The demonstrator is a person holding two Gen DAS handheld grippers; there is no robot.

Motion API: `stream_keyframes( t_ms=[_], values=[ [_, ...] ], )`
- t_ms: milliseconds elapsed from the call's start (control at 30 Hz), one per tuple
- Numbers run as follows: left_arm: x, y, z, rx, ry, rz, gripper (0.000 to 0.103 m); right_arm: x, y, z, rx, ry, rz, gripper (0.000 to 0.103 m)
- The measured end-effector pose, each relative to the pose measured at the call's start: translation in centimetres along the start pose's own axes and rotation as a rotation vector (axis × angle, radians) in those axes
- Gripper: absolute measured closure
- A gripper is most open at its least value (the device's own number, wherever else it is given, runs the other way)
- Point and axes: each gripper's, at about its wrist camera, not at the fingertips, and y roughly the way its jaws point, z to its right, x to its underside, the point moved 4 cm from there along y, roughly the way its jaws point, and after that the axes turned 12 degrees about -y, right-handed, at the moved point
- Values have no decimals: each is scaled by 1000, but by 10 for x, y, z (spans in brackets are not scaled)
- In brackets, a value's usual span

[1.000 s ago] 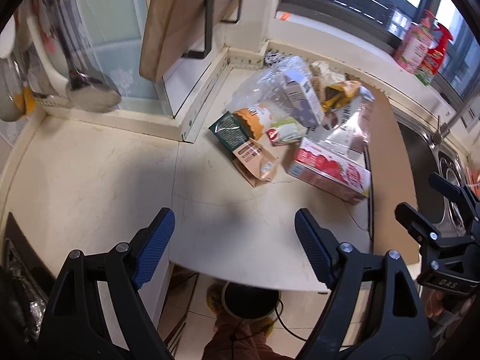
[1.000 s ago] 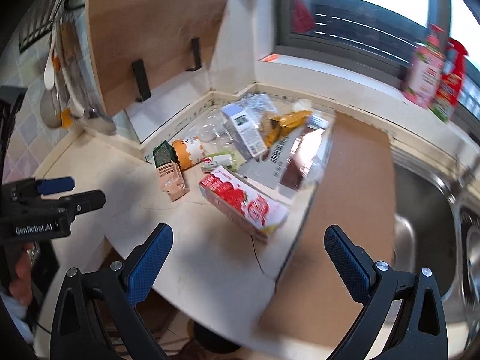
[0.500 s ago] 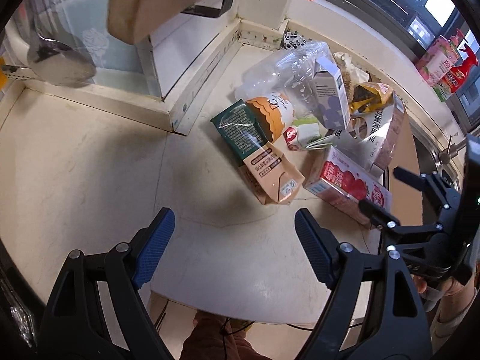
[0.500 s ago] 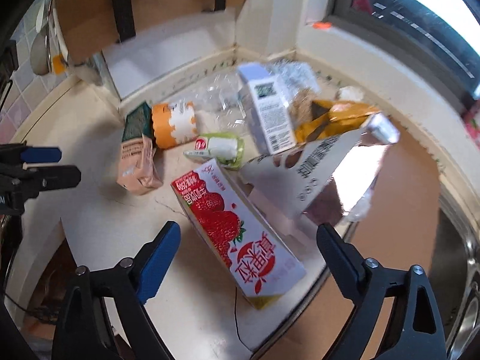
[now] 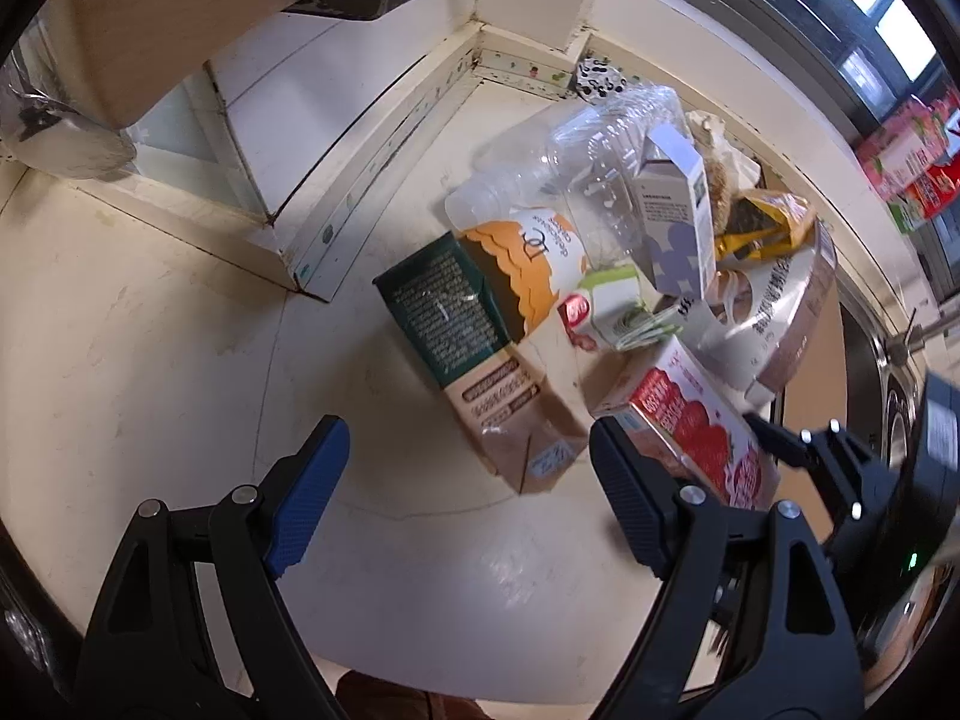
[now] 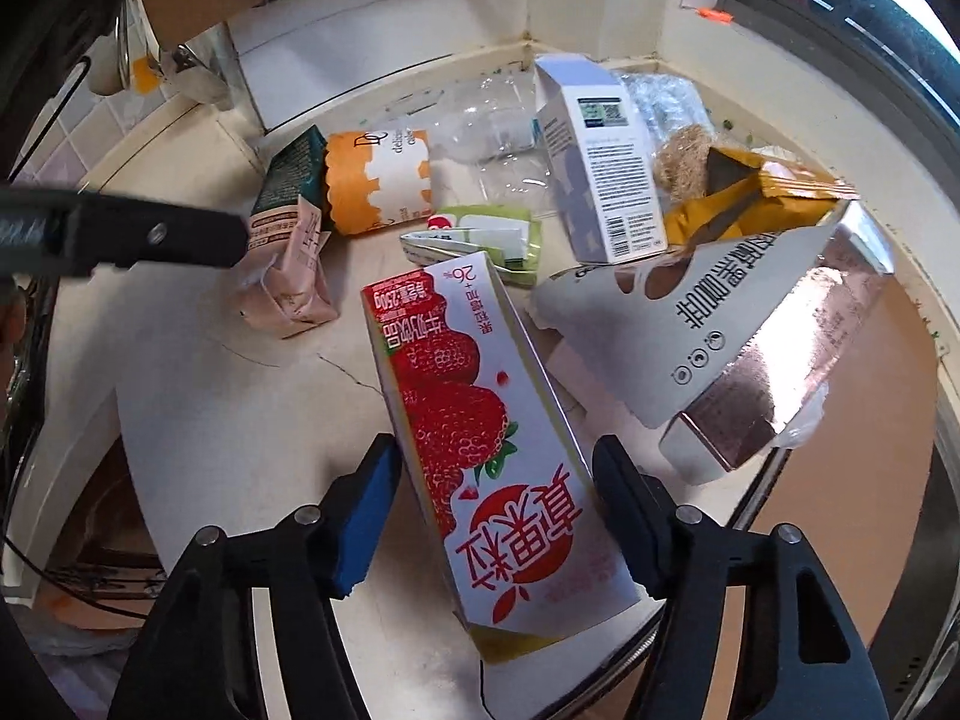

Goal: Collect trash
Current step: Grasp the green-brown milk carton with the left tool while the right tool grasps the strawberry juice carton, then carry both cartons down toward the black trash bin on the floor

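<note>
L gripper spread wide over bare counter, nothing btwn jaws, pink carton just ahead. Trash pile mid-counter. R gripper closing round strawberry milk carton, lying flat at counter edge; pads not quite pressing yet.

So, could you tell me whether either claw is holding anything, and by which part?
Nothing yet: the right claw is closing around the strawberry carton's near end, its pads apparently short of the sides; the left claw is open and empty.
</note>
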Motion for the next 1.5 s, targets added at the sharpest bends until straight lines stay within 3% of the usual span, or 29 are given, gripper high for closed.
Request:
stream_keyframes(
  t_ms=[500,533,633,1067,1500],
  values=[
    [-11,48,9,-102,-69,-53,23,23,-9,3,34,123,21,46],
    [-10,49,9,-99,-70,-51,29,21,-10,4,35,127,20,47],
    [-7,53,9,-99,-70,-65,62,24,-14,5,33,146,19,47],
    [17,19,-2,-35,-64,-15,67,52,-37,-10,-26,276,40,50],
    [100,-52,14,37,24,17,67,89,-101,-36,-102,398,136,50]
  ],
)
